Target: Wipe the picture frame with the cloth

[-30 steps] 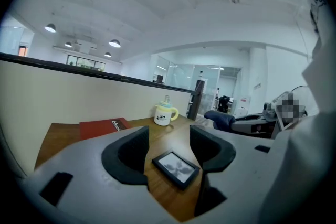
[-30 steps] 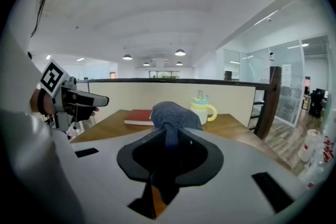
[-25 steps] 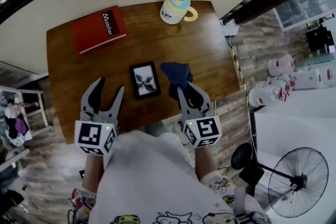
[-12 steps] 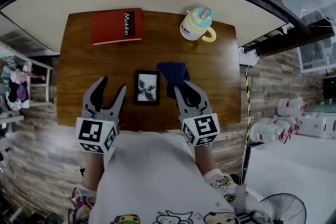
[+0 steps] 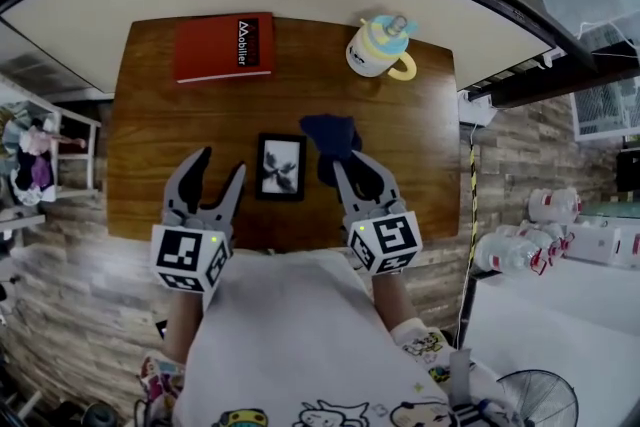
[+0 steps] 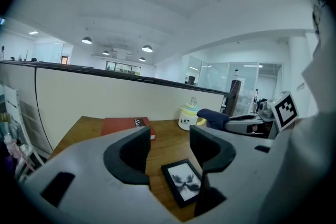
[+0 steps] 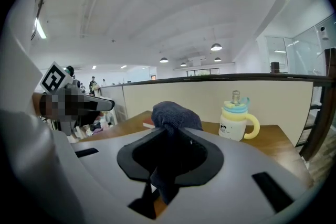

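Black-edged, the picture frame (image 5: 281, 167) lies flat near the middle of the head view, on the brown wooden table (image 5: 150, 145), close to its near edge. It has not moved on the table since a second ago. The camera has swung, so the tabletop now sits square in the frame instead of skewed.

Just right of the picture frame and apart from it, the dark blue cloth (image 5: 333, 140) is bunched up. Its lower end is pinched in the right gripper (image 5: 354, 167), whose jaws are pressed together on it, as in both earlier frames. The right gripper view shows the cloth (image 7: 176, 115) rising as a lump above the closed right gripper (image 7: 170, 136).

The left gripper (image 5: 220, 165) hovers at lower left of the picture frame with its jaws spread and nothing between them. It sits slightly lower and further right in the frame than half a second ago. In its own view the picture frame (image 6: 182, 181) lies just under the right jaw of the left gripper (image 6: 169, 144).

At upper left lies a red book (image 5: 223, 46), and at upper right a cream mug (image 5: 380, 47) with a yellow handle; neither has shifted on the table.
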A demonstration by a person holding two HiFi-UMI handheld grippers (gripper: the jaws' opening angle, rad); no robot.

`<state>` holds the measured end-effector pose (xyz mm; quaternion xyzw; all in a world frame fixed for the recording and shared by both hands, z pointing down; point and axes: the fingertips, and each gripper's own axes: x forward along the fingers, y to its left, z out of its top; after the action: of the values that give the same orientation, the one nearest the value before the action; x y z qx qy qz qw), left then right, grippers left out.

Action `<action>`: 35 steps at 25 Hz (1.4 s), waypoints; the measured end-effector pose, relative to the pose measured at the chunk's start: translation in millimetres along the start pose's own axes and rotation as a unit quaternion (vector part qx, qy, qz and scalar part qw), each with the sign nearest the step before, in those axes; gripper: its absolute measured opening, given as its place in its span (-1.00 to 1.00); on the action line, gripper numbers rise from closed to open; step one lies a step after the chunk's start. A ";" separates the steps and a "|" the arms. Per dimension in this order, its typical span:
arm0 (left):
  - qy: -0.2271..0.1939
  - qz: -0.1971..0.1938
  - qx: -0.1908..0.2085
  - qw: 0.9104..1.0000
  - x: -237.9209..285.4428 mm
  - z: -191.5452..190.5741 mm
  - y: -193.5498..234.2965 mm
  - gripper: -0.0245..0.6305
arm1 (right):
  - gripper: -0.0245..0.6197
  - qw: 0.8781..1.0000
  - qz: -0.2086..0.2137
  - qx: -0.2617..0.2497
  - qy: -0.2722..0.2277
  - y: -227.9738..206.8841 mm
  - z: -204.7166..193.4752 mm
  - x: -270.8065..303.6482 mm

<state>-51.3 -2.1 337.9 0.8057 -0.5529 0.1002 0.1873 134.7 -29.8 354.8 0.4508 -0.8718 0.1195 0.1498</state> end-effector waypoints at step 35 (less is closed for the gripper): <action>0.131 -0.069 -0.016 0.989 55.7 -93.1 -3.2 -0.31 | -0.75 0.997 -0.019 0.029 0.069 -5.5 -48.3 32.7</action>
<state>-23.6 -10.2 442.5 0.8187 -0.4683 0.1828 0.2775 128.7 -40.8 412.0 0.4620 -0.8469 0.1727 0.1986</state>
